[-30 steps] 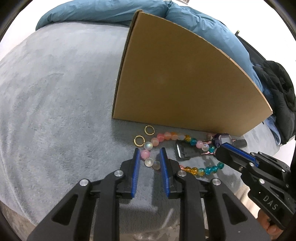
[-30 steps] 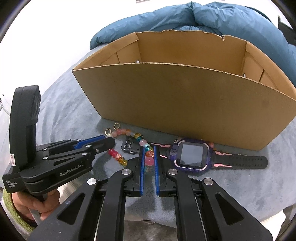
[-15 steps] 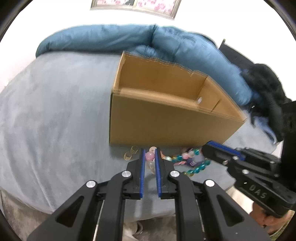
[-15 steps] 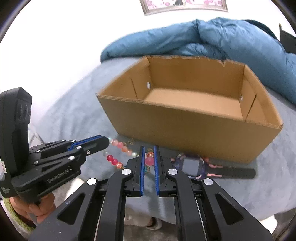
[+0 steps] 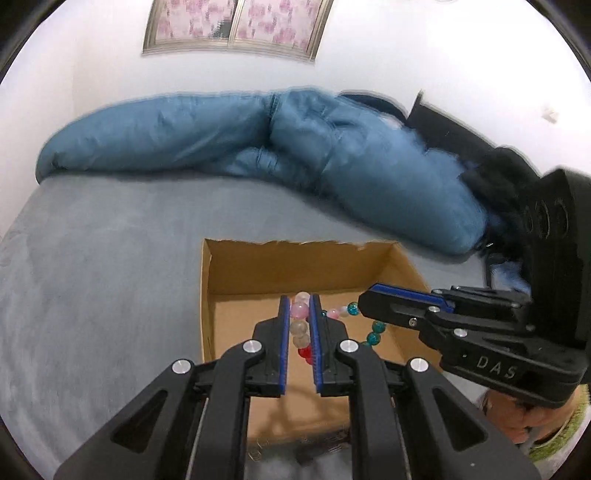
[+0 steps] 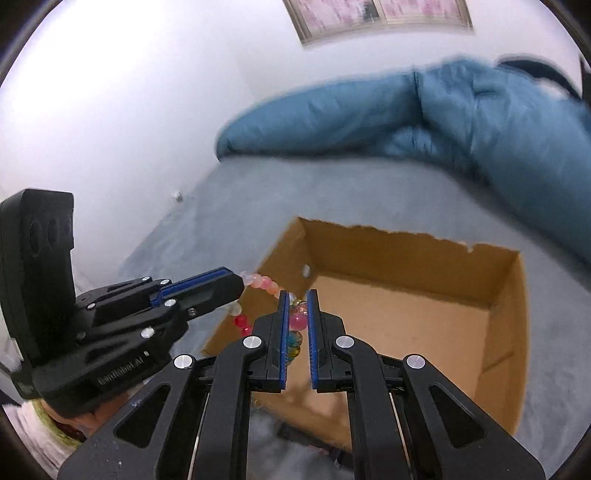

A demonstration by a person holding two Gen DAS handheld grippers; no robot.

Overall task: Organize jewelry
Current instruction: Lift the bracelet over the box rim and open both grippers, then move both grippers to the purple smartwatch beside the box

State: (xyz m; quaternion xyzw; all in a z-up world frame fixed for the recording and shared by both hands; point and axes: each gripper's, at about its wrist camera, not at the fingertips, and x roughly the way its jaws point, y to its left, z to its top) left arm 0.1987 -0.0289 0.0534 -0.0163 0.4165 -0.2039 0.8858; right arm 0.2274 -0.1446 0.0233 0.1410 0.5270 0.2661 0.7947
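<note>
Bed (image 5: 92,295): grey plush cover, carrying the cardboard box.
Left tool (image 5: 299,301): clenched on the bead strand, blue pads pressing pale pink and clear beads; held above the open box.
Bead strand (image 5: 300,314): multicoloured, stretched between both tools and hanging in the air over the box; pink, clear and red beads in the left grip, teal beads (image 5: 376,326) sagging in a loop toward the right.
Cardboard box (image 5: 295,266): open top, torn upper edge, bare floor inside; directly below the strand.
Right tool (image 6: 296,295): clenched on the same strand, a pink bead (image 6: 298,320) and yellow-blue beads between the pads; poised over the box's near left corner.
Strand in right wrist view (image 6: 264,282): peach and pink beads running from the left tool's tip across to the right tool, red beads drooping below.
Box in right wrist view (image 6: 424,258): small round hole in its left wall.
Duvet (image 5: 258,133): blue, bunched along the far side of the bed, well apart from the box.
Wall frame (image 5: 232,27): pink floral panels, above the duvet.
</note>
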